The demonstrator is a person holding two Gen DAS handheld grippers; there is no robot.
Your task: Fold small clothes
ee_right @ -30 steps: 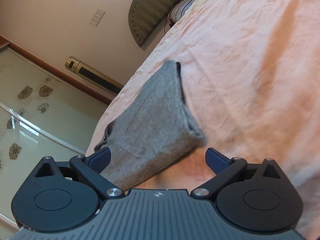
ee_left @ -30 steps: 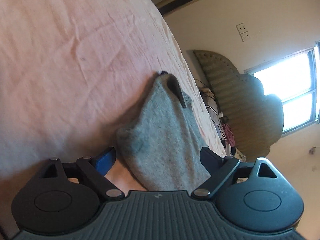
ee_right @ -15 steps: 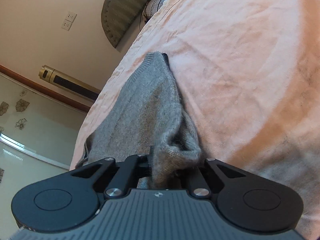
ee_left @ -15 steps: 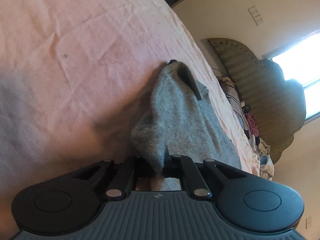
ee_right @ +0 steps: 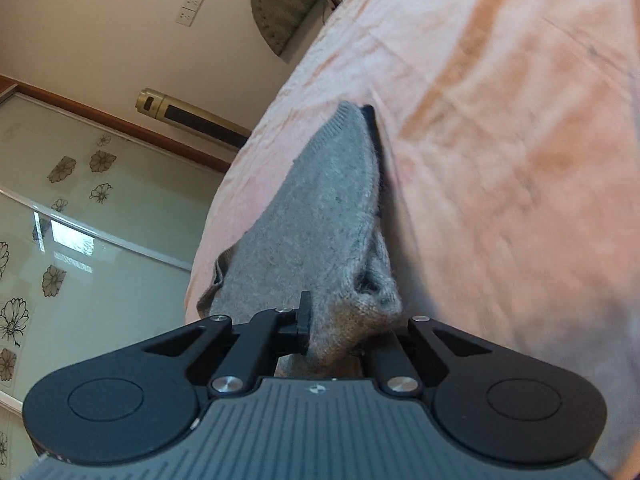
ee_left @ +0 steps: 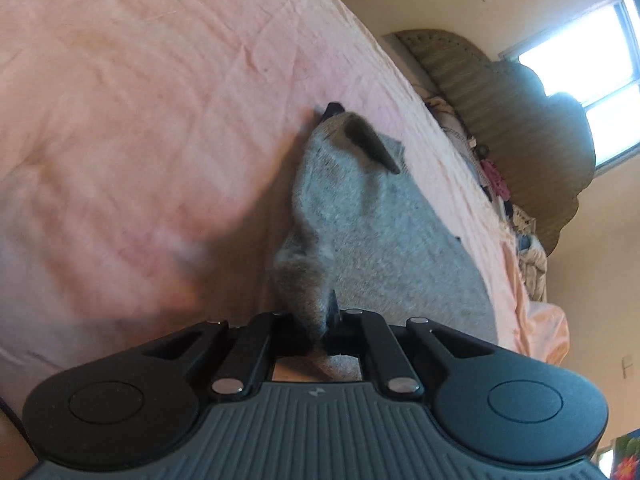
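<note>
Left hand-held gripper (ee_left: 320,320) and right hand-held gripper (ee_right: 344,328) each clench a near corner of the grey knit garment (ee_left: 384,232); bare pink bedsheet (ee_left: 140,100) spreads wide beside it.

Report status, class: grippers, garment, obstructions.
Left gripper and right gripper both shut on grey knit garment. Garment lying on pink bedsheet. Nothing in the way.

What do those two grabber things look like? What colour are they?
Both match. The left gripper and right gripper each have a dark grey ribbed body with a tiny pale logo, two round black discs at the sides, and black link bars with silver bolts leading to black jaws. No cables, sleeves or hands show.
</note>
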